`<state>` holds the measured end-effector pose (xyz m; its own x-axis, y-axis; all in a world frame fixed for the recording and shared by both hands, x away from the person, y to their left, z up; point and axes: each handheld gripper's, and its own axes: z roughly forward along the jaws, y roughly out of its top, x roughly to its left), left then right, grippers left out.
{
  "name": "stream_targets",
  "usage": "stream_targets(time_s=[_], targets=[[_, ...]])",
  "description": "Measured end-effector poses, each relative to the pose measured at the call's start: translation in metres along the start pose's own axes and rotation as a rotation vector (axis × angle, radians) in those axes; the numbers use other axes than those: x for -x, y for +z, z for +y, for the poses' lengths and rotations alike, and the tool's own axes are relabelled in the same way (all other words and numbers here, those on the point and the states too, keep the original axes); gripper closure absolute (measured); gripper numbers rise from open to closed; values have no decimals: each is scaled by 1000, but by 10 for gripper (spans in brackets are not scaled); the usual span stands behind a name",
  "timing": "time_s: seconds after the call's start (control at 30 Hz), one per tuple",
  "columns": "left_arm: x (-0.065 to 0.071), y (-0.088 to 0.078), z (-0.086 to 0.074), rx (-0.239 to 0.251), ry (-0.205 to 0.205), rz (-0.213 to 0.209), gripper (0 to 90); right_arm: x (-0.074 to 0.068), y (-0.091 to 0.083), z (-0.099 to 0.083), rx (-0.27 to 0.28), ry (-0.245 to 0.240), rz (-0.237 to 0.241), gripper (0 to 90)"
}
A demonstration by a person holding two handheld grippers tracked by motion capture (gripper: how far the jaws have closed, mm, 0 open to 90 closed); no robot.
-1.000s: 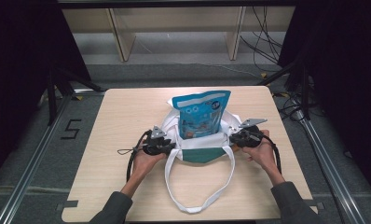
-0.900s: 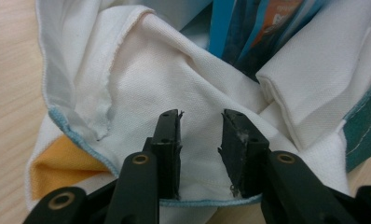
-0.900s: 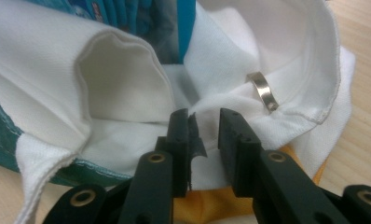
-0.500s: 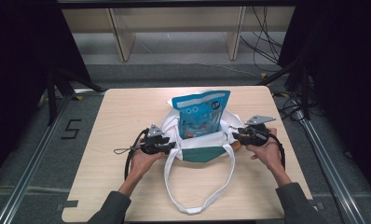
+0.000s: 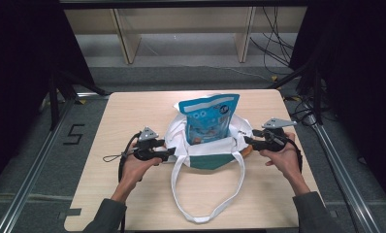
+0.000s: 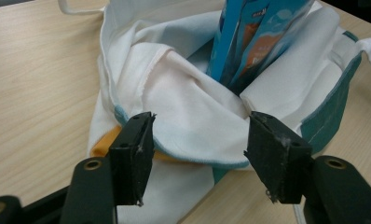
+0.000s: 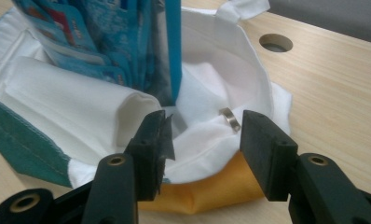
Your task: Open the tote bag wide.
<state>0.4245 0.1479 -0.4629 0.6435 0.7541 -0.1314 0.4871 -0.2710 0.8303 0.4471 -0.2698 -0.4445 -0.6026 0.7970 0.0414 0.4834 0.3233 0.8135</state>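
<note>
A table [image 5: 133, 194] bears a white tote [image 5: 208, 150] at its middle, with a blue pouch [image 5: 208, 119] standing in its mouth. The left gripper [image 5: 170, 153] and right gripper [image 5: 245, 141] flank the tote's rim; both have just been opening, jaws apart, fabric loose between them.

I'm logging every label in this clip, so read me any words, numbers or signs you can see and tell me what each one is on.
"5": dark numeral marked on the grey floor left of the table.
Blue snack pouch standing in the white tote bag: it carries print and cartoon eyes, but the lettering is too small and blurred to read.
</note>
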Motion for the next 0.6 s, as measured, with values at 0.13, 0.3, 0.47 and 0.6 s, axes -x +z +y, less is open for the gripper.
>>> stream_targets(time_s=[0.13, 0.3, 0.47, 0.6], targets=[[-2, -4, -4, -2, -17, 1, 378, -4, -3, 1, -18, -1, 17, 496], [-2, -9, -5, -4, -29, 13, 358, -7, -3, 1, -5, -16, 9, 472], [-2, -13, -8, -19, 0, 11, 339, -13, -7, 1, -14, -14, 20, 453], [1, -12, -11, -7, -26, 13, 314, -13, -9, 1, -14, -43, 26, 442]])
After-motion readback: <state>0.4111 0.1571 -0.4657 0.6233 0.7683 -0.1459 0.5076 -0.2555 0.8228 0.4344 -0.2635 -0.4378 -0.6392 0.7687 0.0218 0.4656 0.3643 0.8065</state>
